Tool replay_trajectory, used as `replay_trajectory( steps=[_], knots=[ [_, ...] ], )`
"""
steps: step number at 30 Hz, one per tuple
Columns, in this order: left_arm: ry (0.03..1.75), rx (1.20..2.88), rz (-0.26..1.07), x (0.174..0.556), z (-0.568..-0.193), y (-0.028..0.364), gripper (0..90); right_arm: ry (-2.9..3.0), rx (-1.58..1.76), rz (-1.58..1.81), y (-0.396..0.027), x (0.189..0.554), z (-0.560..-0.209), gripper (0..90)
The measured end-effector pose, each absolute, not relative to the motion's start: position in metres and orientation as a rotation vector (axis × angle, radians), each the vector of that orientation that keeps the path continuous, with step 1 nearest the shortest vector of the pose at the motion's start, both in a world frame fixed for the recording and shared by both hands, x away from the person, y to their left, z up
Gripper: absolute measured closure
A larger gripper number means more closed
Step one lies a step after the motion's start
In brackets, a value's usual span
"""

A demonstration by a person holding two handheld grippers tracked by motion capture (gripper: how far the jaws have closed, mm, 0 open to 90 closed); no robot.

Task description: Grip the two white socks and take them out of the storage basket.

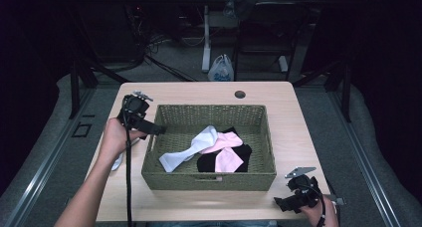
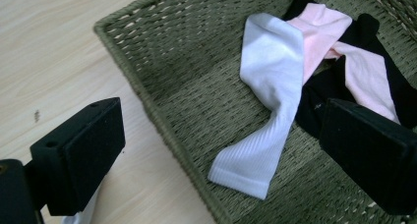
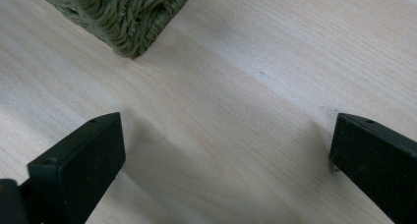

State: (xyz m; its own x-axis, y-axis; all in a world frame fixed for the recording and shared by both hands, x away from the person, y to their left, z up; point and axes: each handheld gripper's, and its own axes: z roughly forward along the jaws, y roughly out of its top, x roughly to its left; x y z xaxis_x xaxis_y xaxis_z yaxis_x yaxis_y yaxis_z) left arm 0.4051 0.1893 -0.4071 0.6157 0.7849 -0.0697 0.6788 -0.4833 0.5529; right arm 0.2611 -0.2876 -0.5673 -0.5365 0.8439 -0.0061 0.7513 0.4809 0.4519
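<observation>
A person's left gripper [image 1: 158,130], jaws wide apart and empty, hangs over the left rim of a woven basket [image 1: 209,179] where white [image 2: 268,111], pink [image 2: 366,74] and black socks [image 2: 314,103] lie heaped, apparently sorting; the right gripper [image 1: 276,202], also spread and empty, waits near the table's [image 1: 298,127] front edge.

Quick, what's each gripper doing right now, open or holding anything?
Left gripper: open, empty, at the basket rim.
Right gripper: open, empty, over the table.

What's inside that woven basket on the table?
The basket holds a white sock draped over a pink sock, both lying on black fabric. Whatever lies beneath that pile is covered; the rest of the basket floor is bare.
</observation>
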Motion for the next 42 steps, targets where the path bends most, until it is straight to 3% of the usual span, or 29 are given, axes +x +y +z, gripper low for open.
replay_trajectory(
  steps=[13, 26, 40, 42],
  knots=[
    [1.113, 2.365, 0.183, 0.418, -0.438, 0.157, 4.6, 2.504, 1.374, 0.601, -0.288, 0.261, -0.567, 0.0],
    [1.087, 2.452, 0.092, 0.427, -0.480, 0.127, 15.9, 2.500, 1.380, 0.614, -0.288, 0.260, -0.568, 0.0],
    [1.046, 2.648, -0.014, 0.426, -0.512, 0.100, 45.2, 2.493, 1.375, 0.610, -0.288, 0.260, -0.567, 0.0],
    [1.047, 2.678, -0.032, 0.427, -0.515, 0.098, 54.0, 2.492, 1.376, 0.611, -0.288, 0.259, -0.567, 0.0]
  ],
)
